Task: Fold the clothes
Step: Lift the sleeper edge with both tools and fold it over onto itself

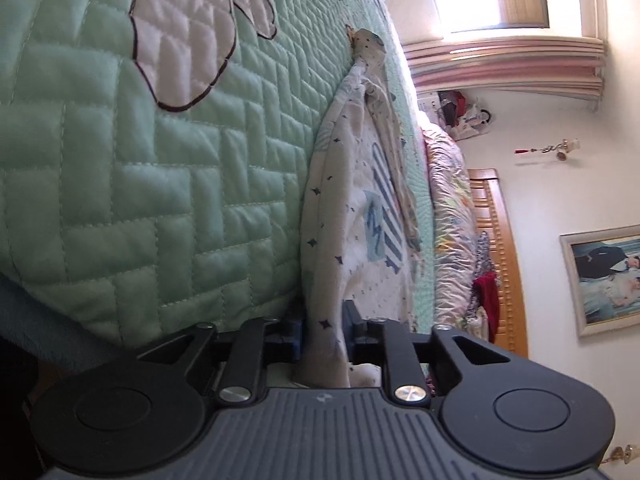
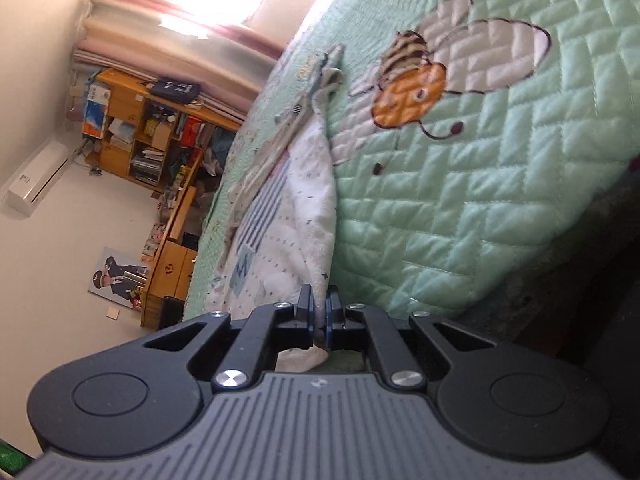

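The white printed garment (image 1: 352, 208) lies stretched along the green quilted bedspread (image 1: 120, 180), beside its embroidered bee (image 2: 412, 92). The left tool (image 1: 323, 334) has a fold of the garment's near edge between its jaws, which look to press on the cloth. The right tool (image 2: 320, 316) is clamped tight on a thin edge at the garment's near end.

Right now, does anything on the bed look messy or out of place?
Yes. The white patterned garment is bunched into a long rumpled ridge on the green quilt, its far end twisted into a knot-like tip, not flat for folding. Nothing looks torn or spilled.
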The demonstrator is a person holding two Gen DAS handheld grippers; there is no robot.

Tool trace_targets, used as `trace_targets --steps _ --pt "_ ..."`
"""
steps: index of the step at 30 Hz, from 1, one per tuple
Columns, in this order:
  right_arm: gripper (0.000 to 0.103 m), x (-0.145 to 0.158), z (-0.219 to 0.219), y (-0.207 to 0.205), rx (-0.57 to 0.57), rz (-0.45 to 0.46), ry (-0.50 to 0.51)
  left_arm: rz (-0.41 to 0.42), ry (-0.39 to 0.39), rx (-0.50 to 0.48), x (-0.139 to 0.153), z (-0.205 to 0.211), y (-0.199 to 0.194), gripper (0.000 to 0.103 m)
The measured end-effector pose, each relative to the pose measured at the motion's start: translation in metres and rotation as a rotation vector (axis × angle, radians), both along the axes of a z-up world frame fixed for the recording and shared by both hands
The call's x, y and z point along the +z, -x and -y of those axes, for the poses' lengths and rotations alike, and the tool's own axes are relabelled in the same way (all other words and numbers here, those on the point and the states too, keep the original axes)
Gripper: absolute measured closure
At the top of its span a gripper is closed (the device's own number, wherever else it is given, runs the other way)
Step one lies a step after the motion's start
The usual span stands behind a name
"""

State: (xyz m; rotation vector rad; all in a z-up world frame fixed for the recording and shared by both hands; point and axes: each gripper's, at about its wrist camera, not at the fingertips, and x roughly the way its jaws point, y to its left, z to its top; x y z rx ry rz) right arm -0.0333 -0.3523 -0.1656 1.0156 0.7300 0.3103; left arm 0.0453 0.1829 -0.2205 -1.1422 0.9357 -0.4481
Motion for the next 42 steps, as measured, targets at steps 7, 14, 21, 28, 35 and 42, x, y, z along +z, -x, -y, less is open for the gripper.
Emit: trace_targets --steps 7,14,21,28,35,42 --pt "0.075 -0.011 0.003 -0.002 -0.034 -0.042 -0.053 0.003 -0.080 0.017 0.005 0.006 0.002 0.095" --pt "0.098 0.009 -0.012 0.003 0.018 0.068 0.078 0.081 -0.052 0.064 0.021 0.004 0.011 0.097" --pt "0.098 0.023 0.000 0.003 -0.050 0.102 -0.019 0.181 0.026 0.095 0.061 0.002 0.010 0.097" --pt "0.098 0.067 0.006 -0.020 -0.056 0.201 -0.157 0.253 0.131 0.124 0.084 0.006 0.006 0.097" --pt "0.098 0.058 0.003 -0.033 -0.076 0.150 -0.258 0.232 0.179 0.139 0.081 0.000 -0.001 0.097" --pt "0.098 0.074 0.009 -0.067 -0.156 0.118 -0.330 0.226 0.223 0.183 0.108 -0.003 -0.044 0.097"
